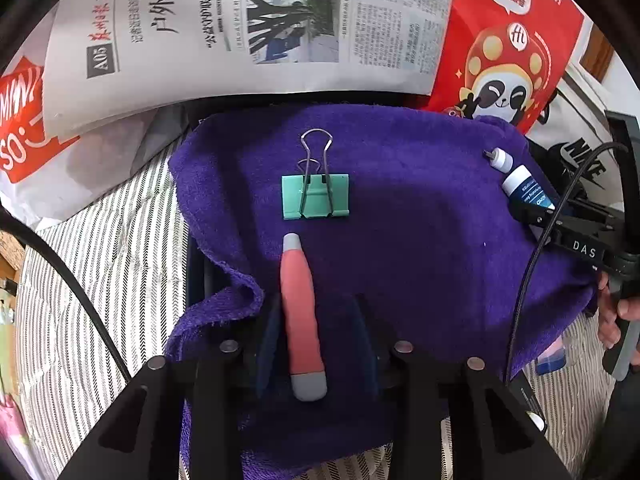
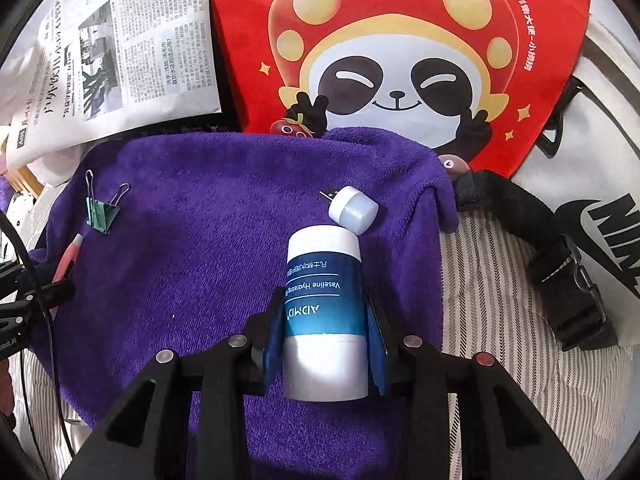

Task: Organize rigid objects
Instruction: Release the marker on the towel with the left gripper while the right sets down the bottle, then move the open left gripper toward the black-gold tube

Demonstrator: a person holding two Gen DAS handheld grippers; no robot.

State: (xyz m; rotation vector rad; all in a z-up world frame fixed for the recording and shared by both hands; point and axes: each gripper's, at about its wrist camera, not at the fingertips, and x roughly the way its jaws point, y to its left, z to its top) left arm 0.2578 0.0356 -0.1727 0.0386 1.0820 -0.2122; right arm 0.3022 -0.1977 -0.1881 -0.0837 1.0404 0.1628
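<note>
A purple towel (image 1: 400,240) lies spread on a striped cloth. On it sit a green binder clip (image 1: 315,196), a pink and grey cutter (image 1: 300,312) and a small white plug-in light (image 2: 354,209). My left gripper (image 1: 316,316) has its jaws either side of the pink cutter, with a gap on the right side. My right gripper (image 2: 326,312) is shut on a white and blue Vaseline tube (image 2: 324,312), which lies on the towel's right part. The tube (image 1: 526,190) and the light (image 1: 500,159) also show in the left wrist view. The clip (image 2: 102,212) shows in the right wrist view.
A newspaper (image 1: 240,28) and a red panda bag (image 1: 508,40) lie behind the towel. A white Nike bag (image 2: 600,184) with a black strap lies to the right. A red and white bag (image 1: 20,128) is at far left.
</note>
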